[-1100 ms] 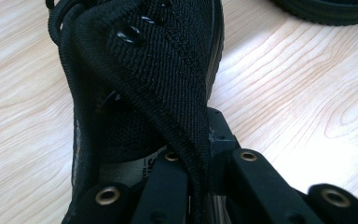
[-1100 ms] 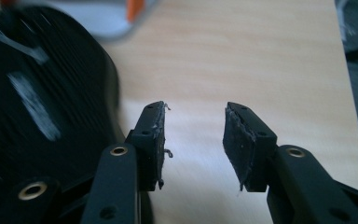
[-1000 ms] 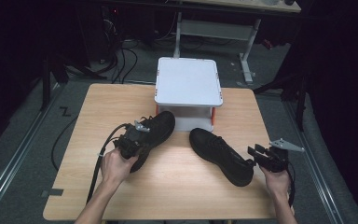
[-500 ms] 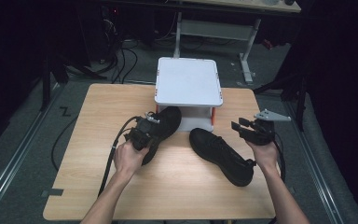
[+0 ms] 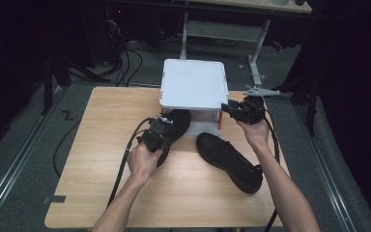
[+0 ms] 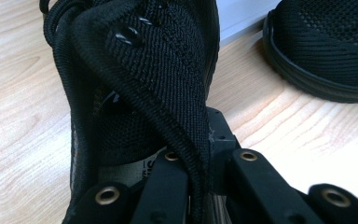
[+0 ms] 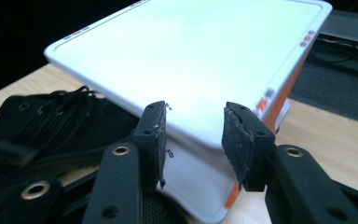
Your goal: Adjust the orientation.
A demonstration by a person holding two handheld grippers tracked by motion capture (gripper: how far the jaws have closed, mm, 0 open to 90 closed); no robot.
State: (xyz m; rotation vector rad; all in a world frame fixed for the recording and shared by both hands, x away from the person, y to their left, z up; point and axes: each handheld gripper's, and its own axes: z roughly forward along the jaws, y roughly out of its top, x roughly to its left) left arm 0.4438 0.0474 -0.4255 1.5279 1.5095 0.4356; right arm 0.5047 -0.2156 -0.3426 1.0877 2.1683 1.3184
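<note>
My left gripper [image 5: 157, 131] is shut on the collar of a black mesh shoe [image 5: 178, 123], whose toe points at the front of the white two-level stand [image 5: 193, 82]. In the left gripper view the jaws pinch the shoe's fabric edge [image 6: 168, 79] at the gripper [image 6: 200, 158]. A second black shoe [image 5: 229, 162] lies on the table to the right, toe toward the stand, also seen as the mesh shoe [image 6: 326, 46]. My right gripper [image 5: 232, 108] hovers at the stand's right front corner. Its jaws have just been closing a little, and they stand open with nothing between them [image 7: 193, 140].
The stand's white top [image 7: 191, 60] has orange legs and sits at the far middle of the wooden table [image 5: 101, 159]. The held shoe [image 7: 51, 121] lies below its front edge. Cables trail from both grippers. Dark floor and desk legs lie beyond the table.
My right gripper rose from beside the second shoe's heel and travelled up to the stand's right front corner. My left gripper slid the held shoe a little toward the stand.
</note>
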